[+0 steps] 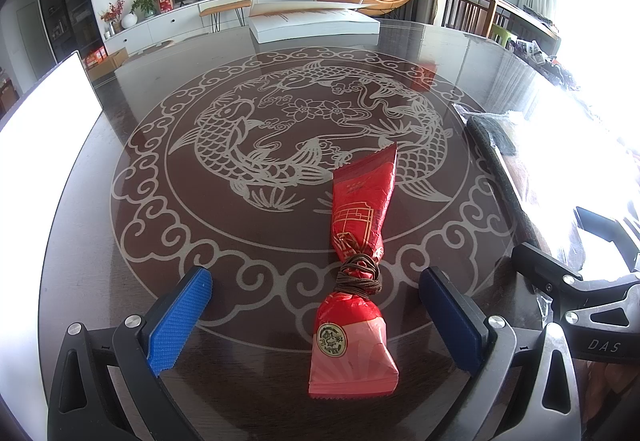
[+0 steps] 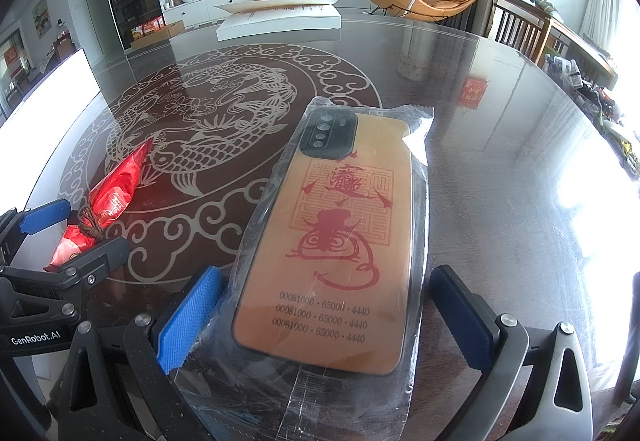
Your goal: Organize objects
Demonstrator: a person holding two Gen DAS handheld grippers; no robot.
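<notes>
A red foil packet [image 1: 358, 253] tied in the middle with brown cord lies on the dark glass table [image 1: 120, 145]. My left gripper [image 1: 316, 317] is open, its blue pads on either side of the packet's near end, not touching it. An orange phone case in a clear plastic bag [image 2: 336, 237] lies flat on the table. My right gripper [image 2: 328, 325] is open around its near end; the left pad [image 2: 188, 321] touches the bag. The packet also shows in the right wrist view [image 2: 108, 201], with the left gripper [image 2: 64, 237] around it.
A white flat box [image 1: 316, 21] sits at the table's far edge. A bright white panel [image 1: 44, 129] stands at the left. The table carries a fish pattern [image 1: 280, 137]. The bagged case's edge [image 1: 500, 161] and right gripper [image 1: 580, 289] show in the left view. Chairs stand at the right.
</notes>
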